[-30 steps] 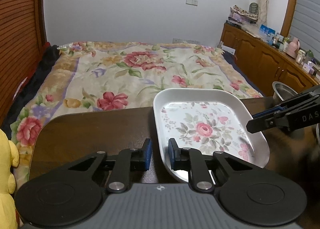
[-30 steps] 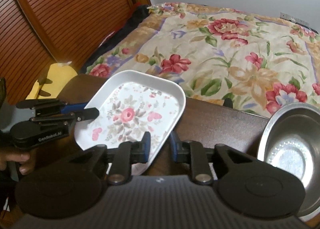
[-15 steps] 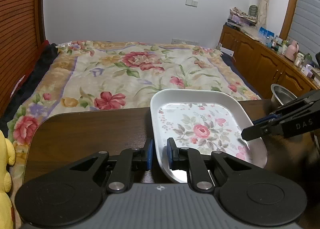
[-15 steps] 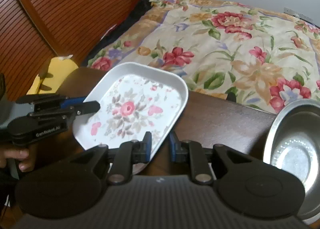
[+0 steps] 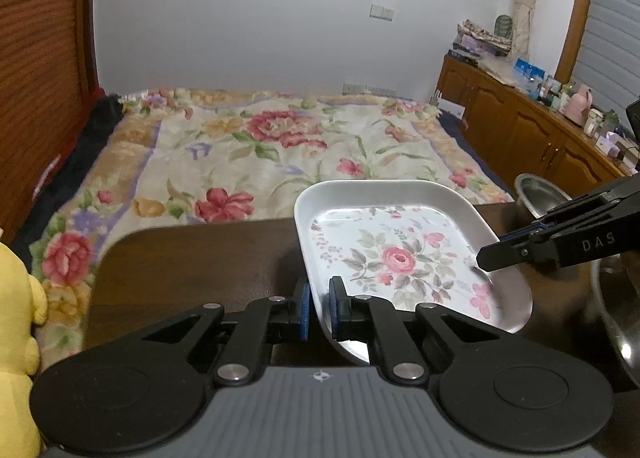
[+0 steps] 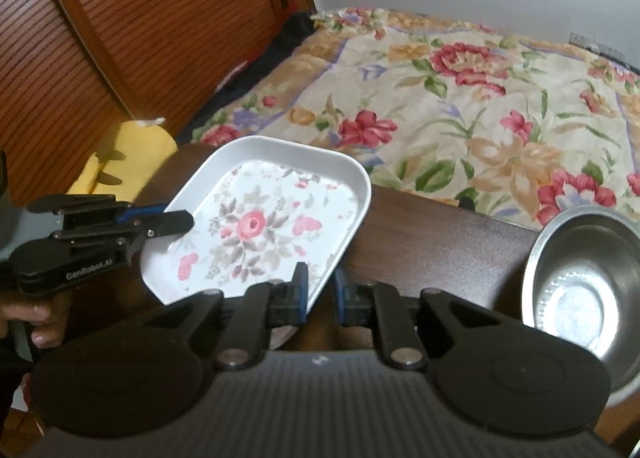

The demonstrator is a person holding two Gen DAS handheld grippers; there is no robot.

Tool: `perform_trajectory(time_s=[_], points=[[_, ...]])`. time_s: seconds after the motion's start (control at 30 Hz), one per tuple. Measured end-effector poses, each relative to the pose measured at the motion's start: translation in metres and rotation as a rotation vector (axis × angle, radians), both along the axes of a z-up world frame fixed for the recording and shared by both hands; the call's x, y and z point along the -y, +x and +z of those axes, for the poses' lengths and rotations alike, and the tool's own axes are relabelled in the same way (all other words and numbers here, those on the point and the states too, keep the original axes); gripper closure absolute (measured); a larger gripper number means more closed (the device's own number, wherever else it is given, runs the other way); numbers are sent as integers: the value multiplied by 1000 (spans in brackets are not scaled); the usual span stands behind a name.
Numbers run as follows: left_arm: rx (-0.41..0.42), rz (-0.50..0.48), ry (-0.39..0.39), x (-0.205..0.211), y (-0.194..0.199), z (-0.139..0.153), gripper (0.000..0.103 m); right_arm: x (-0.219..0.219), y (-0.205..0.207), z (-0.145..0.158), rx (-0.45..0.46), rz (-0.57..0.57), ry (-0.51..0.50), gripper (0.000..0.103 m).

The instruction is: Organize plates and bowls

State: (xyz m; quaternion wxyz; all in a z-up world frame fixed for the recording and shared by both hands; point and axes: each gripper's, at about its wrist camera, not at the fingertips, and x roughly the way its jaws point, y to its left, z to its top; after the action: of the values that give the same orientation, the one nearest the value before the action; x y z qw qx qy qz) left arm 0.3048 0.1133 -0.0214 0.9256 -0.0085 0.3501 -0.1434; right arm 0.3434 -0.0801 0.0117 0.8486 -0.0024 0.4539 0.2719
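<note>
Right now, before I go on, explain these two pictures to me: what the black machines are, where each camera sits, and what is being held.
There is no robot here. A person holds a hand-held two-finger tool in each hand, and each tool carries a wide-angle camera that looks forward along its own fingers. One picture is from the left tool, the other from the right tool; each also shows the other tool from the side. On the dark wooden table stands a steel bowl. Both tools pinch opposite rims of a flowered plate, which looks raised and tilted above the table. Behind lies a bed with a floral cover.
</note>
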Motion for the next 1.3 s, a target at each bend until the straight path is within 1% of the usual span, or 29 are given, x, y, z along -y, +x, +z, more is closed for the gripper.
perform_trajectory(time_s=[0.23, 0.4, 0.63, 0.73, 0.8, 0.97, 1.3], points=[[61, 6, 1, -5, -31, 30, 92, -1, -29, 30, 67, 10, 14, 88], [82, 16, 0, -7, -48, 41, 92, -2, -45, 41, 94, 18, 11, 88], [117, 0, -3, -7, -71, 59, 92, 1, -68, 56, 122, 3, 20, 88], [133, -4, -8, -5, -83, 66, 92, 3, -80, 59, 131, -7, 15, 88], [127, -6, -27, -5, -90, 66, 92, 6, -89, 59, 143, -13, 13, 88], [132, -11, -52, -4, -113, 67, 92, 11, -110, 54, 136, -25, 35, 88], [140, -17, -34, 8, -153, 71, 92, 22, -148, 57, 154, -18, 56, 88]])
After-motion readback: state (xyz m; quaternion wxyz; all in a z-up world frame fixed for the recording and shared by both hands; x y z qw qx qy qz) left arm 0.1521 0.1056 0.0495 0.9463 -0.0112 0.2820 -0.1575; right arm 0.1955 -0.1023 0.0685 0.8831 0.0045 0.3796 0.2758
